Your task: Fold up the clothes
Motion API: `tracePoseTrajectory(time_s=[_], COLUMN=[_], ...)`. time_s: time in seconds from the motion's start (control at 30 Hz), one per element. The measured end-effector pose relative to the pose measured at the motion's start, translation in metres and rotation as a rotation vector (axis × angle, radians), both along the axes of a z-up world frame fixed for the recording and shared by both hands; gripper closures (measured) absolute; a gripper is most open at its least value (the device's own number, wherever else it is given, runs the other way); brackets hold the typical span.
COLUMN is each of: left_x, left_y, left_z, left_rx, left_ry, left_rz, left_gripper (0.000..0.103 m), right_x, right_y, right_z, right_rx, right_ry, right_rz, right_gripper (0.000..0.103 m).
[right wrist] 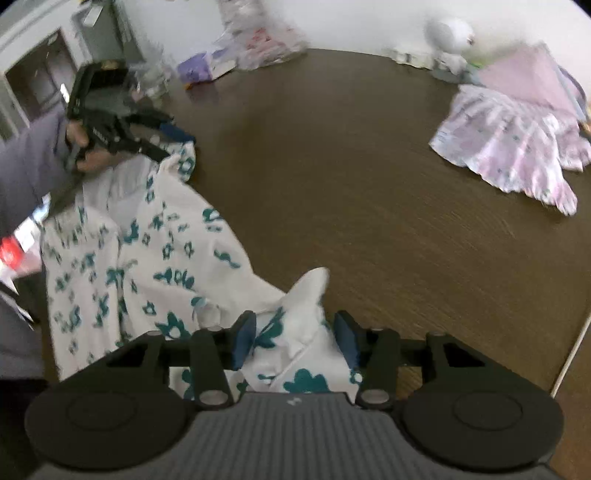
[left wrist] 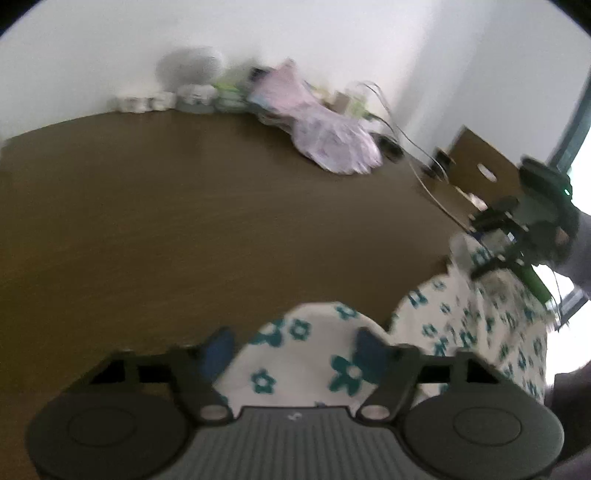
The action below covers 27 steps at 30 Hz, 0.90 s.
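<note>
A white garment with teal flowers (left wrist: 461, 314) (right wrist: 166, 240) hangs stretched between both grippers above the near edge of the brown table (left wrist: 184, 203) (right wrist: 369, 192). My left gripper (left wrist: 293, 350) is shut on a bunch of its cloth, which bulges up between the blue pads. In the right wrist view the left gripper (right wrist: 166, 142) sits at the upper left, held by a hand in a grey sleeve, with a corner of the cloth pinched. My right gripper (right wrist: 294, 339) is shut on another bunched edge. It shows at the right edge of the left wrist view as the right gripper (left wrist: 480, 245).
A pile of lilac patterned clothes (left wrist: 332, 140) (right wrist: 509, 140) lies at the table's far side. A white fan (left wrist: 188, 70) (right wrist: 447, 33) stands by the wall. A cardboard box (left wrist: 476, 166) and cables (left wrist: 388, 107) sit to the right. A plastic bag (right wrist: 258, 40) lies at the back.
</note>
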<state>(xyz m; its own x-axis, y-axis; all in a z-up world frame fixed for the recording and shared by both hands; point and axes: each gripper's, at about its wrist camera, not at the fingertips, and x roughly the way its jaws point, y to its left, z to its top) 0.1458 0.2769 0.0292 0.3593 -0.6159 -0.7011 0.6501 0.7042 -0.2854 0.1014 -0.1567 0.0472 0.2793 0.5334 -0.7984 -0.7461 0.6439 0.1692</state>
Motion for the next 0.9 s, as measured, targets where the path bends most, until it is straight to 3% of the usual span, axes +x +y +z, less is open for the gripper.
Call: tracePoseTrajectory(time_s=[0.03,0.07,0.17,0.3,0.4,0.43,0.5,0.57,0.63,0.67,0.73,0.8,0.83,0.87,0.9], left_x=[0.000,-0.001,-0.020,-0.074,-0.157,-0.187,-0.244,-0.277,-0.301,-0.307,-0.319,-0.321,-0.318,-0.314,-0.305], left_y=[-0.003,-0.006,-0.012,-0.013,-0.014,-0.016,-0.027,-0.030,-0.028,-0.024,-0.015,-0.016,-0.019,-0.023,-0.033], left_z=[0.000,0.000,0.013,0.055,0.074,0.071,0.049,0.019,-0.003,-0.003,0.013,0.033,0.040,0.047,0.046], left_rx=[0.011,0.023,0.052,0.042,0.072,0.076,0.161,0.210,0.213,0.185,0.145,0.121,0.115,0.108,0.110], left_ry=[0.002,0.003,-0.100,-0.308,-0.479,-0.516,-0.557,-0.503,-0.412,-0.376,-0.403,-0.516,-0.561,-0.606,-0.607], left_rz=[-0.003,-0.004,0.007,0.048,0.091,0.114,0.182,0.209,0.240,0.248,0.245,0.238,0.226,0.213,0.160], left_gripper=[0.087,0.097,0.100,0.100,0.100,0.100,0.099,0.090,0.090,0.089,0.086,0.056,0.029,0.016,0.016], right_x=[-0.004,-0.008,-0.024,-0.078,-0.140,-0.160,-0.191,-0.206,-0.214,-0.217,-0.222,-0.208,-0.199,-0.189,-0.181], right_y=[0.004,0.008,0.015,0.007,0.003,0.003,0.005,0.005,0.004,0.004,0.002,-0.005,-0.004,0.003,0.010], right_z=[-0.001,-0.001,0.008,0.041,0.052,0.049,0.034,0.031,0.032,0.033,0.040,0.070,0.074,0.073,0.067], right_rx=[-0.018,-0.036,-0.086,-0.065,-0.122,-0.146,-0.203,-0.203,-0.175,-0.161,-0.110,0.042,0.056,0.030,-0.002], right_ry=[-0.023,-0.050,-0.173,-0.461,-0.714,-0.769,-0.799,-0.746,-0.655,-0.609,-0.524,-0.491,-0.498,-0.510,-0.513], right_rz=[0.010,0.020,0.035,0.095,0.164,0.196,0.264,0.314,0.355,0.375,0.403,0.343,0.300,0.263,0.241], right_gripper=[0.079,0.097,0.097,0.097,0.097,0.097,0.097,0.094,0.082,0.068,0.059,0.049,0.045,0.044,0.044])
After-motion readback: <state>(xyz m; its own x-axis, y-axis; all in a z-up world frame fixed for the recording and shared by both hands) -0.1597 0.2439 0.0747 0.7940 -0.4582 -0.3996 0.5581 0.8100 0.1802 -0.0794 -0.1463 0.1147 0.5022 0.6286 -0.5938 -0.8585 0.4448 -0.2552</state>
